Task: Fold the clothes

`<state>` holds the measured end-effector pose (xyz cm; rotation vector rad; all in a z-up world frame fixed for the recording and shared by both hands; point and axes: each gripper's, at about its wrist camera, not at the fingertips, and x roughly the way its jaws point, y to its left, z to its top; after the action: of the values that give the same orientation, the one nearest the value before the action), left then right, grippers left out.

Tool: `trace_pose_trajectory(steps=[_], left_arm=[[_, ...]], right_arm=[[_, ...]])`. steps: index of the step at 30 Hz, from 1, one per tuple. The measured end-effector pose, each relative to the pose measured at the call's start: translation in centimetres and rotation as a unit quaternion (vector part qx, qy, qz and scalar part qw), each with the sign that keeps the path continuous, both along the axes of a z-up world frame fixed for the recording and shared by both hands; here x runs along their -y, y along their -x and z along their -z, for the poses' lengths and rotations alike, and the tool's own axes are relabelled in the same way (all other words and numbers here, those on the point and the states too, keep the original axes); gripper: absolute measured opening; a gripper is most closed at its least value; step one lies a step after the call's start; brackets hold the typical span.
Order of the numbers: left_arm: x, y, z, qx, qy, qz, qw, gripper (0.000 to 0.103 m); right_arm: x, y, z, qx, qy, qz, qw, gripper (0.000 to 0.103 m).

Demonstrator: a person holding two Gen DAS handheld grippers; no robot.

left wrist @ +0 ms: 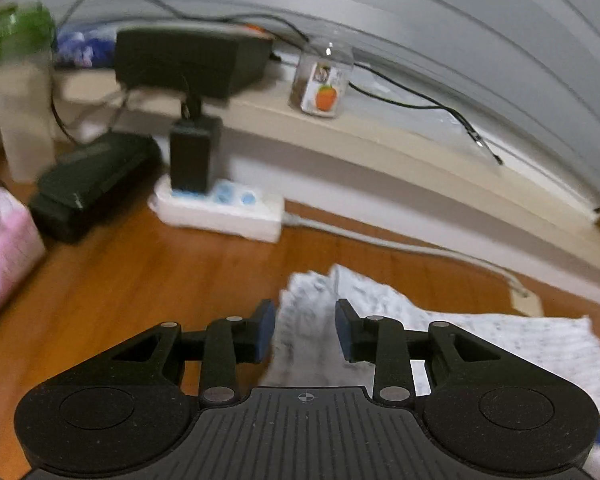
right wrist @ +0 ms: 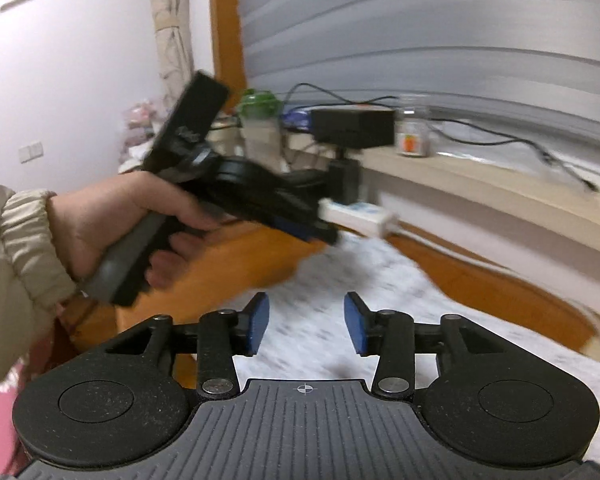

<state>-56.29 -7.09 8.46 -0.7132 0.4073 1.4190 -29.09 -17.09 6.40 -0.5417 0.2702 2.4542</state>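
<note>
A white garment with a fine grey print lies spread on the wooden floor. My left gripper hovers open over the garment's near corner, with cloth showing between its blue pads but not pinched. In the right wrist view the same garment stretches ahead and to the right. My right gripper is open above it, holding nothing. The left gripper also shows there, blurred, held by a hand in a beige sleeve, its tips near the garment's far edge.
A white power strip with a black adapter sits on the floor by a low beige ledge. On the ledge stand a black box and a small jar. A green-lidded bottle, a black case and a pink pack lie left.
</note>
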Motion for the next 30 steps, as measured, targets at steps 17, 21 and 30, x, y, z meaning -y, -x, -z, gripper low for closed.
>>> trace_pose_trajectory(steps=[17,21,30], left_arm=[[-1.6,-15.9,0.8,-0.038,-0.035,0.154,0.9868,0.049],[-2.3,-21.7,2.0,-0.03,-0.035,0.203,0.9781,0.049],[-5.0,-35.6,4.0,-0.04,-0.037,0.346,0.9365,0.048]], right_arm=[[-1.4,-23.7,-0.3,0.096,0.024,0.17,0.98,0.035],[-1.0,-25.6,1.3,0.087,0.045,0.182,0.978,0.035],[1.3,-25.2,3.8,0.077,0.066,0.15,0.983,0.035]])
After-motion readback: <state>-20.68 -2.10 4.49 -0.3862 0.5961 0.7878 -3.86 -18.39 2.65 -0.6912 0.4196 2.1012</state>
